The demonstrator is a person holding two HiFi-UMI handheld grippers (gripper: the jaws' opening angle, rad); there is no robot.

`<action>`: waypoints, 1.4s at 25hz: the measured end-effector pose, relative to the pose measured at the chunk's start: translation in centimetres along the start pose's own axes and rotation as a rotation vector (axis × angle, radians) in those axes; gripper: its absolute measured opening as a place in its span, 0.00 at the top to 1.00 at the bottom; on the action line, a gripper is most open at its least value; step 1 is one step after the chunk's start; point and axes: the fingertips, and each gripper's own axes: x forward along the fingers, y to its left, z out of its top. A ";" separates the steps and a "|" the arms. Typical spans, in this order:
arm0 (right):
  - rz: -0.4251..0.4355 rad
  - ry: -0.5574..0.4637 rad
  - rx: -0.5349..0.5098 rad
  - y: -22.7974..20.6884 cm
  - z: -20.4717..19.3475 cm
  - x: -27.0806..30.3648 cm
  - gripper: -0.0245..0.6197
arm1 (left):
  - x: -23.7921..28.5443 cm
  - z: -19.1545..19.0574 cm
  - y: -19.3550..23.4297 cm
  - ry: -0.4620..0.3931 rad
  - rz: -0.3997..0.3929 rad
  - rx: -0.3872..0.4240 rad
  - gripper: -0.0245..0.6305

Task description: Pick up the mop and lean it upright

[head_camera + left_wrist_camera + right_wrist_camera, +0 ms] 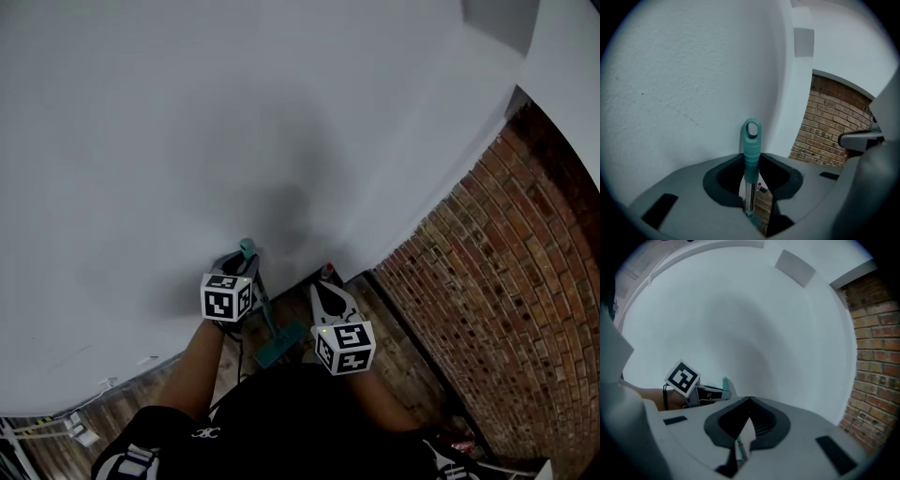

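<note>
The mop stands nearly upright close to the white wall (234,122). Its teal head (278,350) rests on the wooden floor, and its teal grip (247,248) with a hanging loop (752,130) points up. My left gripper (242,264) is shut on the handle just below the teal grip (751,154), with the metal shaft (749,197) running down between the jaws. My right gripper (326,279) hovers just right of the mop, shut and empty (750,401). In the right gripper view, the left gripper (710,392) and the mop's top (724,380) show at the left.
A brick wall (506,281) runs along the right and meets the white wall at a corner. Wooden floor (394,337) lies below. Cables and small white items (80,431) lie at the bottom left, and a small red object (459,443) at the bottom right.
</note>
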 end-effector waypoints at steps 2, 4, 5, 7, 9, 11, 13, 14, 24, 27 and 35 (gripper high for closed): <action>-0.003 0.001 0.001 0.1 0.1 0.2 0.94 | 0.0 0.0 0.0 -0.006 -0.006 0.003 0.81; -0.006 0.001 -0.001 0.4 0.1 0.2 0.94 | 0.0 0.0 0.0 -0.014 -0.010 0.009 0.81; -0.008 0.000 -0.001 0.5 0.1 0.2 0.94 | 0.0 0.0 -0.1 -0.015 -0.009 0.018 0.81; -0.018 -0.006 0.000 0.5 0.2 0.1 0.94 | 0.1 -0.3 -0.5 -0.010 -0.001 0.057 0.79; -0.032 -0.014 0.002 0.5 0.4 0.0 0.94 | 0.1 -0.4 -0.7 -0.012 0.028 0.104 0.72; -0.037 -0.019 0.001 0.8 0.5 0.0 0.94 | -0.3 -0.3 -0.4 -0.035 0.079 0.134 0.69; -0.038 -0.019 -0.001 1.2 0.5 0.0 0.94 | -0.7 -0.7 0.3 -0.022 0.139 0.149 0.69; -0.039 -0.017 -0.001 1.5 0.4 0.0 0.94 | -0.9 -1.2 0.7 0.005 0.165 0.152 0.69; -0.028 0.000 -0.022 5.5 -0.4 0.2 0.94 | -4.5 -4.0 -0.3 0.070 0.063 0.100 0.97; -0.041 0.005 -0.027 6.3 -0.6 -0.2 0.94 | -6.0 -3.5 -1.4 0.030 0.006 0.087 0.97; -0.085 0.067 -0.064 9.0 -2.8 -1.9 0.94 | -9.1 -4.3 -2.5 -0.006 -0.079 0.089 0.97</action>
